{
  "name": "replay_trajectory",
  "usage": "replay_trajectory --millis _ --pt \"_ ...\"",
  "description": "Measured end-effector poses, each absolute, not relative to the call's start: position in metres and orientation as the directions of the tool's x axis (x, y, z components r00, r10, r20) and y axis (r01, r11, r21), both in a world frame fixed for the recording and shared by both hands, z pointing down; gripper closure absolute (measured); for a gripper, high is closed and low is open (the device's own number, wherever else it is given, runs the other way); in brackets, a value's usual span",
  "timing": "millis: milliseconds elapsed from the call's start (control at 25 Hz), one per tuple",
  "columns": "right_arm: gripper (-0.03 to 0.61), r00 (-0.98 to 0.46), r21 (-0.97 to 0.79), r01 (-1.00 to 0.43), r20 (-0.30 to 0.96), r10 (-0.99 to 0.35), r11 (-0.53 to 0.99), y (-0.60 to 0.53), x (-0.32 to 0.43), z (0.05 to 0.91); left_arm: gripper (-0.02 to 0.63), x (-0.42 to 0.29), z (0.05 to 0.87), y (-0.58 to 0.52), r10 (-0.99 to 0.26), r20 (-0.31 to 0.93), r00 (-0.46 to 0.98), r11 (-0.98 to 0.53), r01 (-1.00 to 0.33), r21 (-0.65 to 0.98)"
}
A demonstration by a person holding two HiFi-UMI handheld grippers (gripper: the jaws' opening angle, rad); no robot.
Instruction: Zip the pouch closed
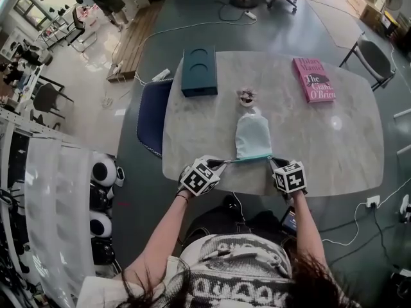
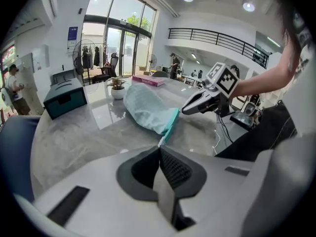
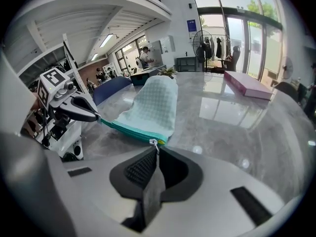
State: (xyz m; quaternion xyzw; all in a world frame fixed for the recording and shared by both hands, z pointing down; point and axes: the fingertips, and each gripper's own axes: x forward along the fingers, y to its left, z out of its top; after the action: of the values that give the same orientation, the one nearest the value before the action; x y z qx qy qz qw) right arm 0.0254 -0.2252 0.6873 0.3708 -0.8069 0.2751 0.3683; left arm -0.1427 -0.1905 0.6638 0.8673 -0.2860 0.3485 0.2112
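- The pouch (image 1: 252, 136) lies flat at the near edge of the table (image 1: 347, 153), with its teal zip edge towards me
- My left gripper (image 1: 225, 162) is clamped on the pouch at that edge's left corner; I judge this anchors the zip taut
- My right gripper (image 1: 271, 161) is pinched on the white pull (image 3: 154, 142) at the right corner; I can't tell if the teeth are already joined
- A potted plant (image 1: 246, 96) stands just beyond the pouch; a teal box (image 1: 199, 71) sits far left and a pink book (image 1: 314, 79) far right; nothing crosses the zip line
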Motion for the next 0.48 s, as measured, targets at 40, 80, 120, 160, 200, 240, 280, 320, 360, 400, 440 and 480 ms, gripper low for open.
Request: replay_trajectory --millis 40,80,120,160,200,240,280,320,360,400,440,480 --pt "0.560 -0.456 -0.175 -0.802 0.797 -0.395 0.571 -0.225 0.026 0.687 0.601 -0.144 0.664 -0.191 -0.353 0.723 0.593 -0.741 -0.649 0.171" --pt "0.560 -0.456 -0.176 -0.803 0.797 -0.396 0.569 -0.225 0.025 0.687 0.601 -0.145 0.664 -0.191 -0.356 0.724 0.591 -0.737 -0.654 0.172" --pt "0.560 -0.452 -0.172 -0.805 0.798 -0.399 0.568 -0.225 0.024 0.687 0.601 -0.146 0.665 -0.191 -0.356 0.728 0.586 -0.736 -0.656 0.168" --pt "0.560 -0.446 -0.164 -0.807 0.800 -0.402 0.568 -0.225 0.023 0.687 0.601 -0.146 0.666 -0.191 -0.354 0.733 0.580 -0.738 -0.655 0.162" --pt "0.560 -0.440 -0.156 -0.808 0.801 -0.405 0.569 -0.225 0.023 0.688 0.600 -0.145 0.667 -0.191 -0.351 0.739 0.576 -0.740 -0.653 0.158" --pt "0.560 -0.437 -0.150 -0.808 0.802 -0.407 0.570 -0.224 0.022 0.689 0.600 -0.145 0.669 -0.190 -0.347 0.743 0.572 -0.742 -0.652 0.154" --pt "0.560 -0.436 -0.148 -0.807 0.803 -0.407 0.572 -0.223 0.022 0.690 0.600 -0.145 0.670 -0.189 -0.345 0.747 0.568 -0.743 -0.652 0.152" --pt "0.560 -0.437 -0.148 -0.805 0.802 -0.406 0.575 -0.221 0.022 0.690 0.600 -0.145 0.671 -0.188 -0.344 0.750 0.565 -0.743 -0.652 0.151" --pt "0.561 -0.442 -0.152 -0.802 0.801 -0.403 0.577 -0.218 0.022 0.689 0.600 -0.145 0.672 -0.186 -0.341 0.752 0.565 -0.742 -0.653 0.154" --pt "0.555 -0.449 -0.159 -0.799 0.799 -0.400 0.579 -0.215 0.022 0.687 0.600 -0.144 0.673 -0.185 -0.339 0.751 0.567 -0.740 -0.653 0.159" --pt "0.536 -0.459 -0.171 -0.797 0.795 -0.398 0.579 -0.213 0.021 0.685 0.598 -0.143 0.672 -0.184 -0.341 0.747 0.570 -0.737 -0.656 0.165" --pt "0.515 -0.469 -0.184 -0.797 0.789 -0.398 0.575 -0.210 0.021 0.682 0.598 -0.142 0.671 -0.183 -0.348 0.742 0.573 -0.730 -0.662 0.170"
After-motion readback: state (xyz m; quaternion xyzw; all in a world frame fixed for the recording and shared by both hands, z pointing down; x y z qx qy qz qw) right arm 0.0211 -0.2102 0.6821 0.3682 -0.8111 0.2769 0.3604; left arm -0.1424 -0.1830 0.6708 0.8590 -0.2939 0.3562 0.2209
